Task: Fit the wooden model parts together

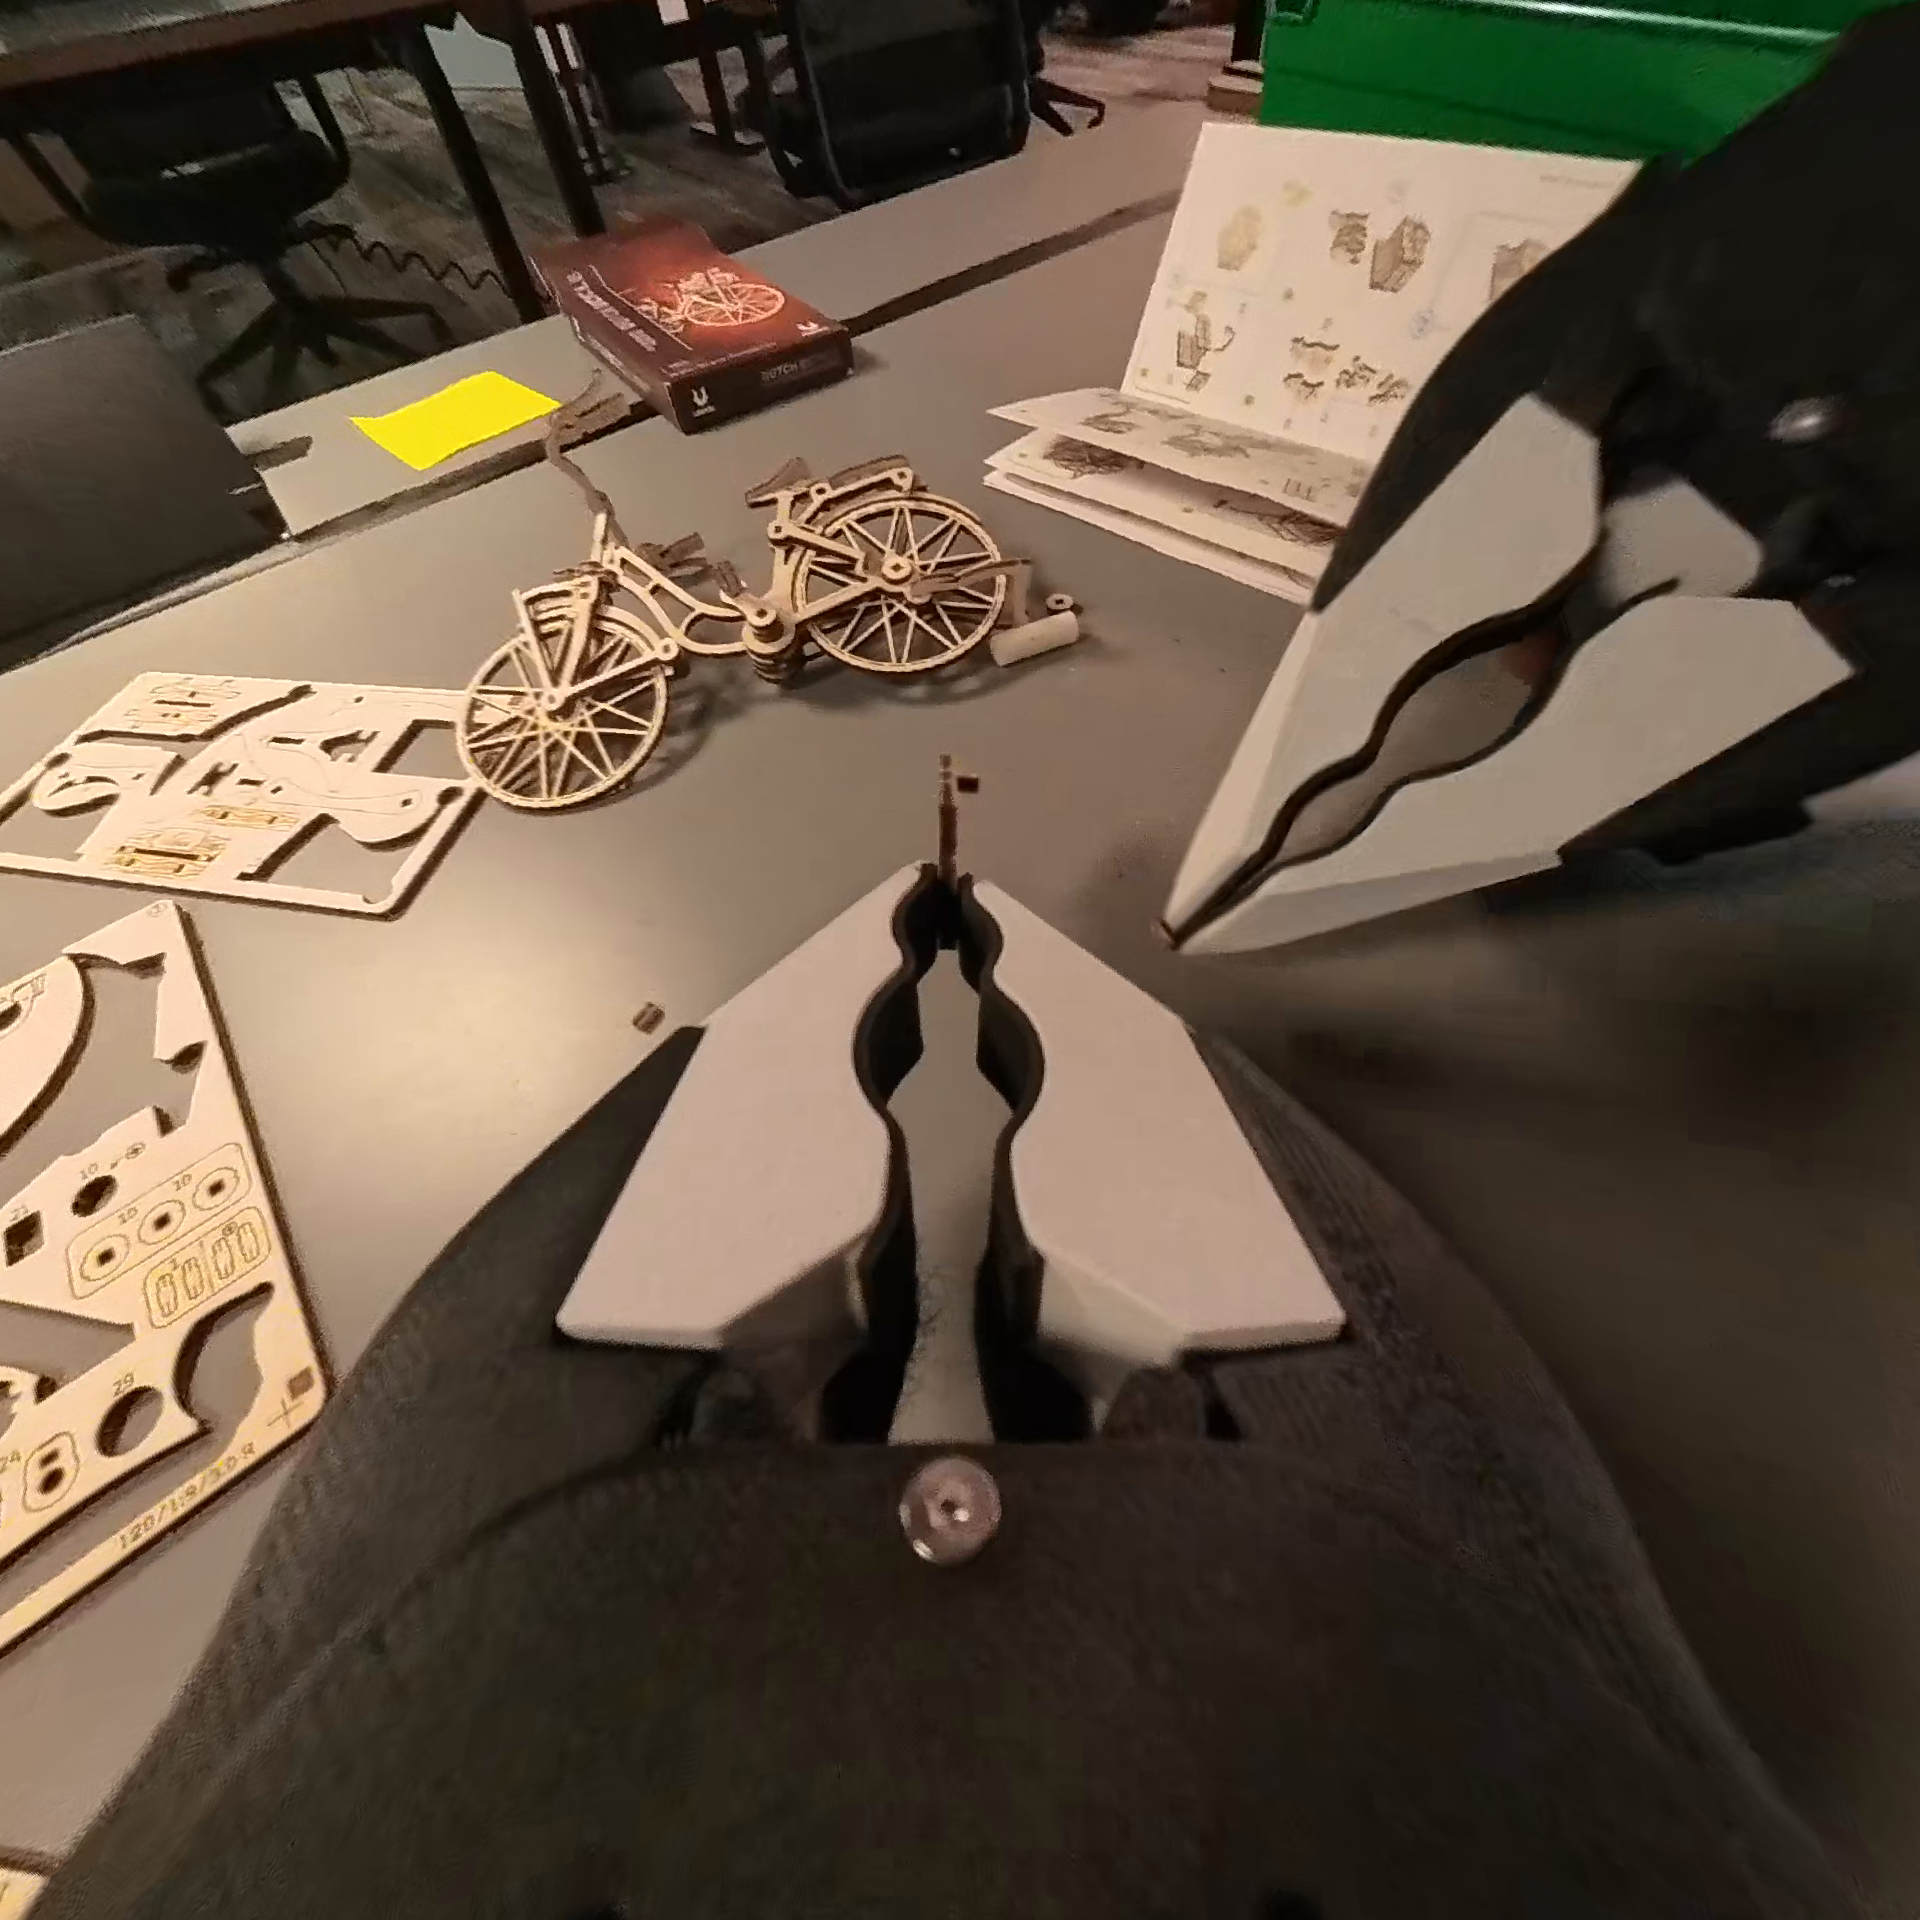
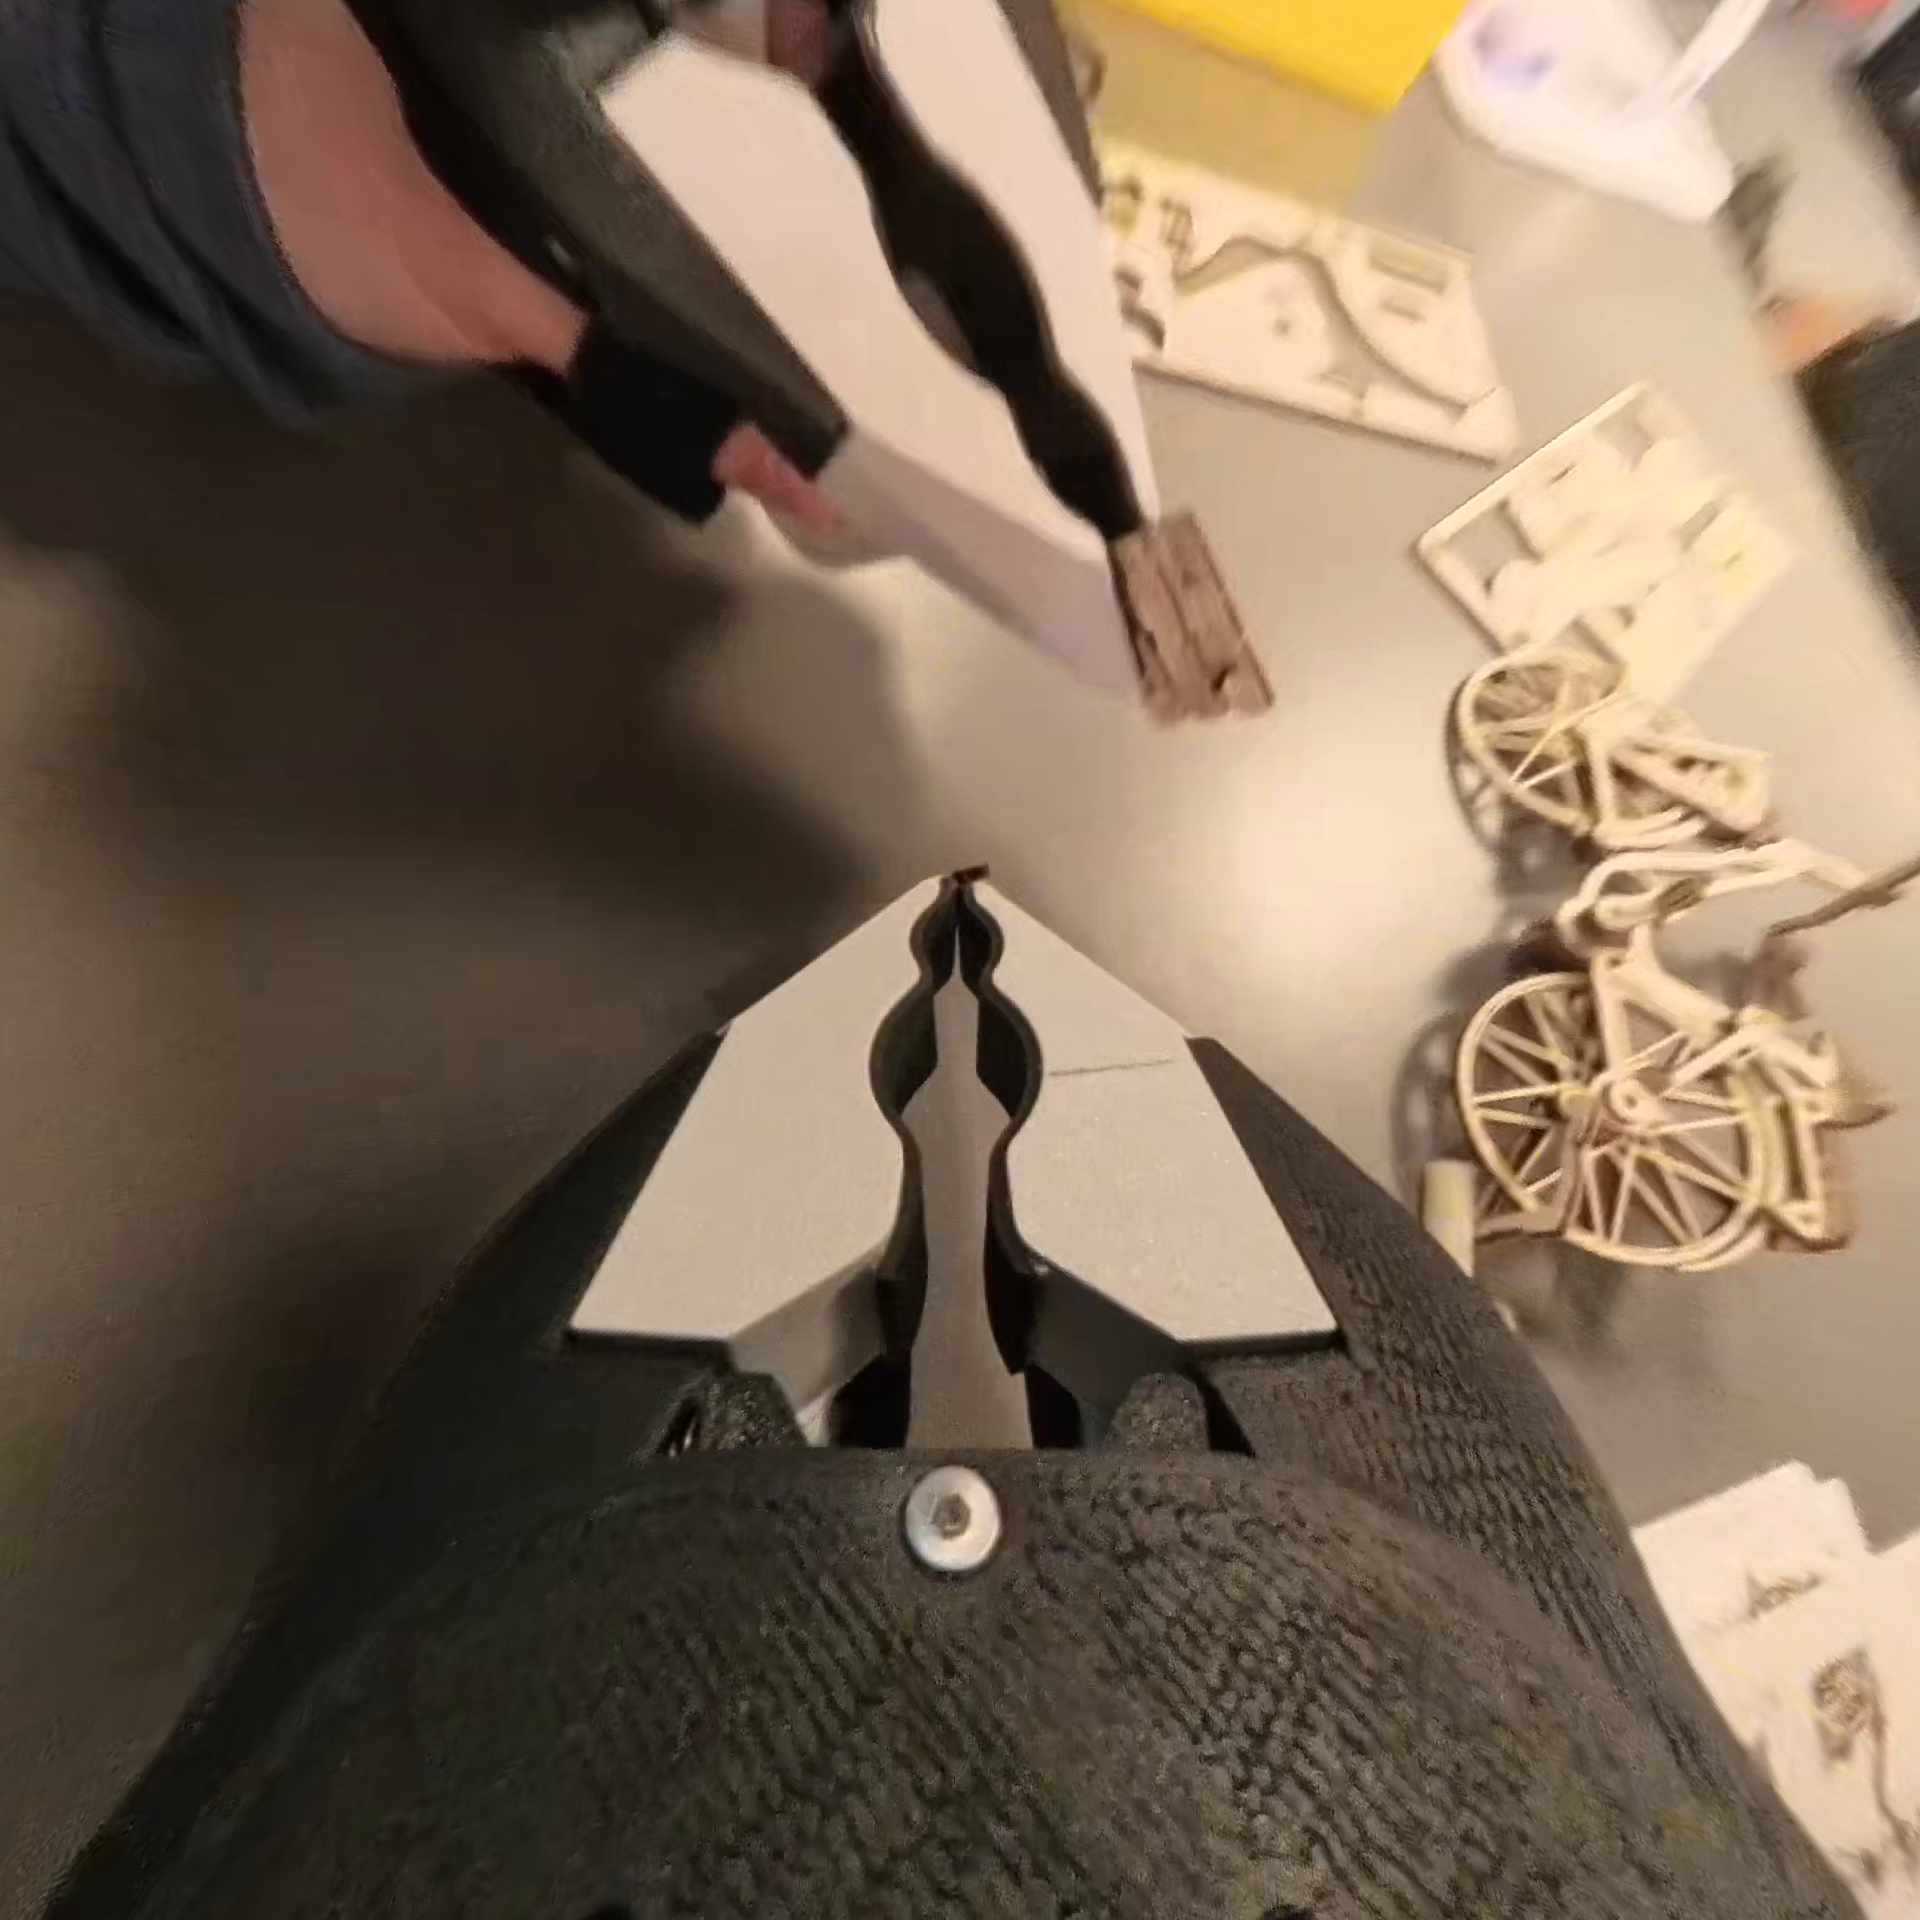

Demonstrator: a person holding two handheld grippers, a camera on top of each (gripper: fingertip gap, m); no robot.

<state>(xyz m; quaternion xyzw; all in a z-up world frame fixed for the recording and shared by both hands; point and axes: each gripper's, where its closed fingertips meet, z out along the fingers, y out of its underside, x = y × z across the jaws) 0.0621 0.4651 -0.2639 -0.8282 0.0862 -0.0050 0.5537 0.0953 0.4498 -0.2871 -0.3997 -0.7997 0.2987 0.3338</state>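
Your left claw (image 1: 948, 883) is clamped on a small flat wooden piece (image 1: 948, 805), held edge-up above the worktop (image 1: 1039, 748) in front of the wooden bicycle (image 1: 727, 623). Your right claw (image 2: 961, 881) is pressed together on a tiny dark sliver (image 2: 966, 873); what it is, you cannot tell through the blur. The two claws sit near each other but apart, so you seem to be at the joining step. Next, line the sliver up with the piece carefully. The cut-out sheets (image 1: 208, 769) and booklet (image 1: 1195, 457) lie beyond.
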